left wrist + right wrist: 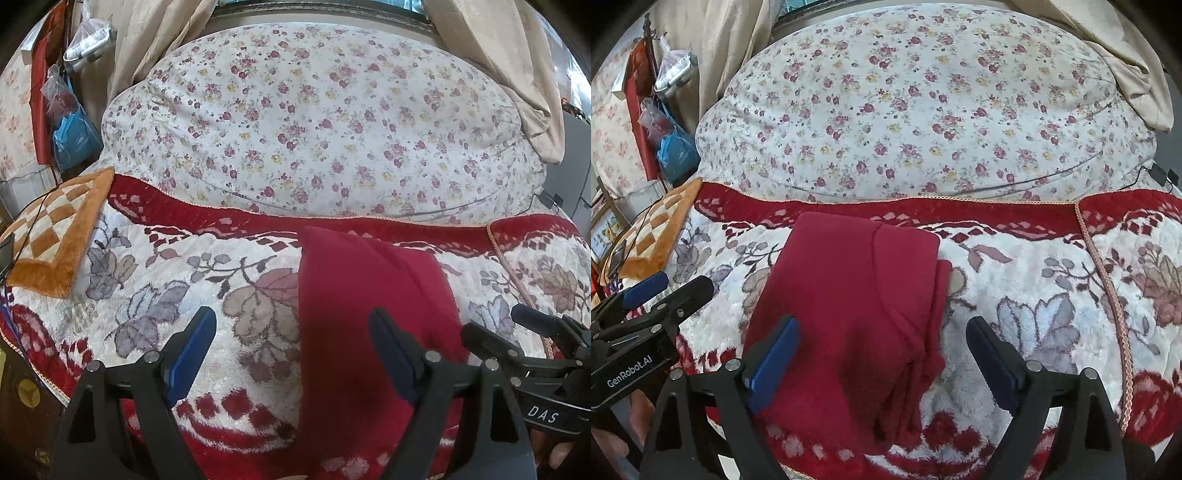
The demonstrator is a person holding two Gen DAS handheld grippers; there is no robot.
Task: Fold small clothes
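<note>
A folded red garment point(849, 314) lies flat on a plush red-and-white blanket point(1034, 295) with a leaf pattern, its stacked folded edges showing along its 3 o'clock side in the right wrist view. The right tool point(882, 354) hangs just above the garment's near end, jaws spread wide and pinching nothing, the blue pad at 9 o'clock over the cloth and the other over bare blanket. The left tool point(293, 350) hovers at the garment's 9 o'clock edge, likewise spread and empty, one pad over the blanket, the other over red cloth. Each tool shows in the other's view, close alongside. At 12 o'clock beyond the blanket's red border rises a white quilt point(314, 122) sprinkled with small flowers. At 10 o'clock sits an orange-and-white checked cushion point(55, 236), with blue and clear plastic bags point(74, 136) behind it. Beige curtains point(517, 74) hang at 1 o'clock.
</note>
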